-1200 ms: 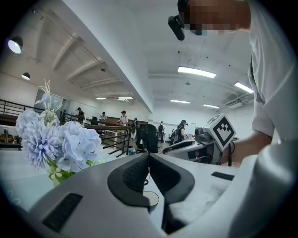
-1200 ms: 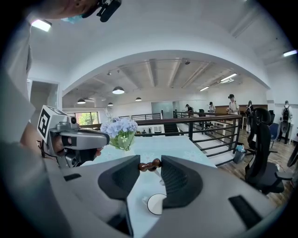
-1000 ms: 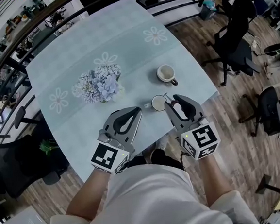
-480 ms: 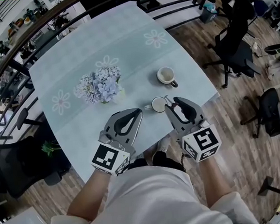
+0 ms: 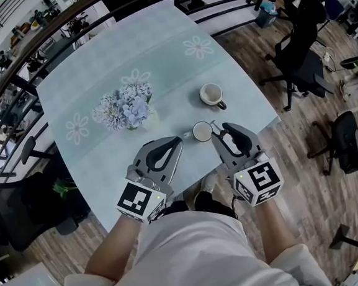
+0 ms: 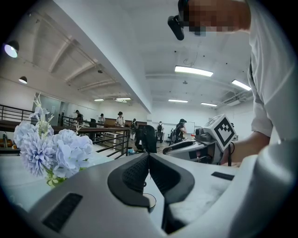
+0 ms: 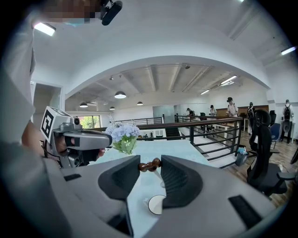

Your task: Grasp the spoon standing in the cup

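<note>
The left hand-held gripper [image 5: 177, 140] and the right hand-held gripper [image 5: 220, 128] share one build: a grey moulded shell that tapers into two curved jaws. Ribbed black pads [image 6: 132, 174] line the inner jaw faces. Black rectangular inlays [image 7: 243, 203] are set into the shell's upper surface. A cube [image 5: 139, 202] with black-and-white square markers caps the rear of each unit, and a small green light [image 5: 238, 176] shows on its edge. The operator wears a white short-sleeved shirt [image 5: 195, 256].

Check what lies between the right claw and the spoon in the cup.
Nothing: the right gripper view shows the spoon with its beaded handle end standing between the open jaw tips of the right claw, above the cup, with no other thing intervening.
</note>
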`<state>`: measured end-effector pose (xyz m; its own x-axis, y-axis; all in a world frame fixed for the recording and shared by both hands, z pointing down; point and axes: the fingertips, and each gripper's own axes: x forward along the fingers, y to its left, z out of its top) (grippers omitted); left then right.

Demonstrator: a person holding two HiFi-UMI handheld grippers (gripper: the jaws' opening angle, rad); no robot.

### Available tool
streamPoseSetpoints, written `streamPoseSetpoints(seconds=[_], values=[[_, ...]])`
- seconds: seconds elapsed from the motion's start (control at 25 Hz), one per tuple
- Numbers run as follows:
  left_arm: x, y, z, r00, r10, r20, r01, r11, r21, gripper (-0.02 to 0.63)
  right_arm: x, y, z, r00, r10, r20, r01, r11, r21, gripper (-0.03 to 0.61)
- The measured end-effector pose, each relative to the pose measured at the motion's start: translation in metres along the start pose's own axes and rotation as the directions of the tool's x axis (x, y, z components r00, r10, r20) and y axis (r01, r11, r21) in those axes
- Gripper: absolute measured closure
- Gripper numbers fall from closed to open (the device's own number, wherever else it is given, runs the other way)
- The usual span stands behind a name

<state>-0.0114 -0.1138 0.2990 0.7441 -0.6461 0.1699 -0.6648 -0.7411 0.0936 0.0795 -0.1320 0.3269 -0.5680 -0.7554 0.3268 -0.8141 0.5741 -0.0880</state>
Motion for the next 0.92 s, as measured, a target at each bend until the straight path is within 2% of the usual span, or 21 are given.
streamPoseSetpoints(seconds=[0.92], values=[[0.0021, 0.0005, -0.0045, 1.000, 0.004, 0.000, -0.004, 1.000, -0.011, 0.592, 0.0023, 0.0010, -0.0058, 1.000, 0.015, -0.024, -0.015, 1.000, 0.000, 0.428]])
